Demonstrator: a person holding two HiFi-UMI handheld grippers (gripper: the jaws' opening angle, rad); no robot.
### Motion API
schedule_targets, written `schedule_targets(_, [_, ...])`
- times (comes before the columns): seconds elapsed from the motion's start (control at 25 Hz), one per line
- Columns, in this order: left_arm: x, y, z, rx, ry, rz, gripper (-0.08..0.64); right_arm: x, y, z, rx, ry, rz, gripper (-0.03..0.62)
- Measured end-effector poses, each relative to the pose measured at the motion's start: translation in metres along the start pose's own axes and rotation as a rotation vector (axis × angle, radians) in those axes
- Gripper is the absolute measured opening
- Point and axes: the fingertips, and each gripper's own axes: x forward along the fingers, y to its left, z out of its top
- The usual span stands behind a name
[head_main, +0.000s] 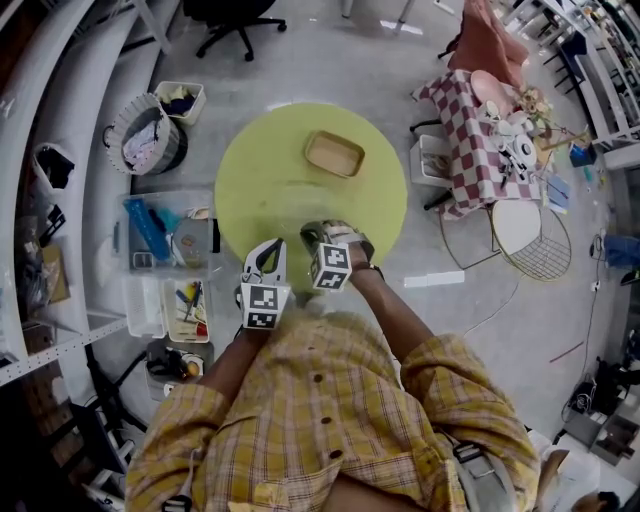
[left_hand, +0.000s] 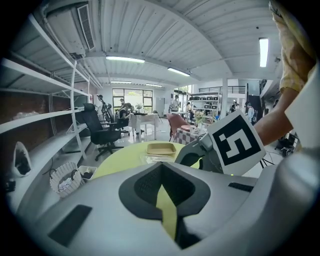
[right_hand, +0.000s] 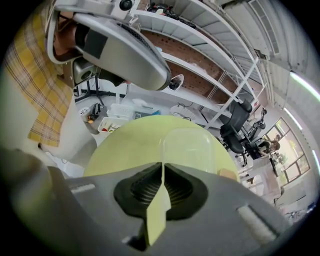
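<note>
The clear plastic container (right_hand: 192, 150) lies low in the centre of the round yellow-green tabletop (head_main: 250, 160), faint in the head view. In the right gripper view its left edge runs straight down into the seam of the right claw (right_hand: 162, 167). That claw is closed and appears to pinch that edge, with the rest of the container spreading to the right of the seam.

The left claw (left_hand: 162, 183) is closed too, with nothing between its jaws. It hangs over the lower edge of the tabletop, just left of the right one.

Beyond the container, toward the upper middle of the head view, sits a shallow tan tray (head_main: 334, 153) near the container. At the left of the frame stand a round basket (head_main: 145, 135) of cloth and clear bins (head_main: 165, 235) of small items. At the upper right is a red-checked cloth (head_main: 470, 130).
</note>
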Motion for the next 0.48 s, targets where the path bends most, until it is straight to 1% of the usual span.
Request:
schedule_targets(0.24, [-0.004, -0.003, 0.000, 0.007, -0.005, 0.011, 0.003, -0.011, 0.003, 0.009, 0.074, -0.035, -0.025, 0.011])
schedule_targets(0.48, [-0.009, -0.009, -0.003, 0.013, -0.005, 0.013, 0.004, -0.024, 0.003, 0.017, 0.124, -0.068, -0.056, 0.011])
